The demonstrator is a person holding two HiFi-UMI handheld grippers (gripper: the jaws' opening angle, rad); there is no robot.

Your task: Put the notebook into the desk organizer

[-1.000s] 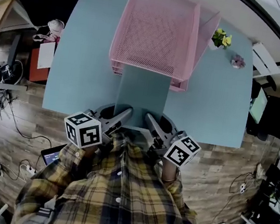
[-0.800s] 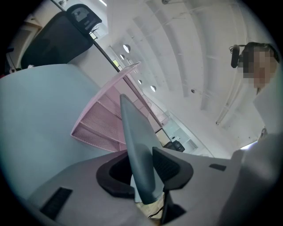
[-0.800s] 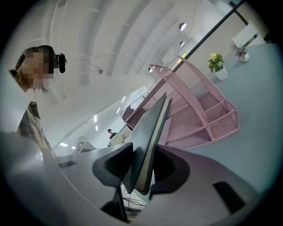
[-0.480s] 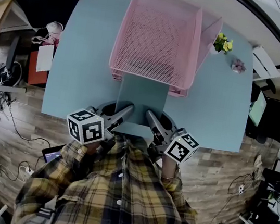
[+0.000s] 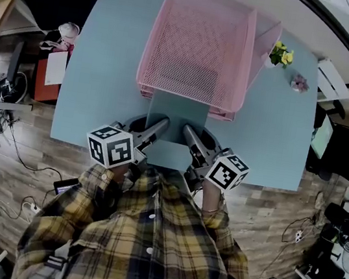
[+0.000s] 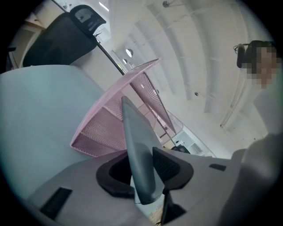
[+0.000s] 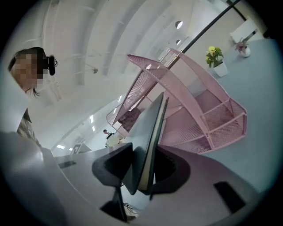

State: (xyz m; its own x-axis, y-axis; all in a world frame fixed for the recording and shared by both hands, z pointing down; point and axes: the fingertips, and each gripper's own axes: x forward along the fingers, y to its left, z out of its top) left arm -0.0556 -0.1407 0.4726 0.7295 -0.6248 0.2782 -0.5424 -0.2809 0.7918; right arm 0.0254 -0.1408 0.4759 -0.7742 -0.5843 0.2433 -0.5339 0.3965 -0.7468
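Notebook (image 5: pixel 176 117) sits gripped in left claw (image 5: pixel 161 125) and right claw (image 5: pixel 189 132).

Head view overhead, steeply down, gripper views low, close — all share organizer (image 5: pixel 199 47)

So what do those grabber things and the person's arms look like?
Each is a grey tong-like tool with black pads. The left gripper and the right gripper each carry a white cube printed with black square markers. The sleeves are yellow, navy and white plaid.
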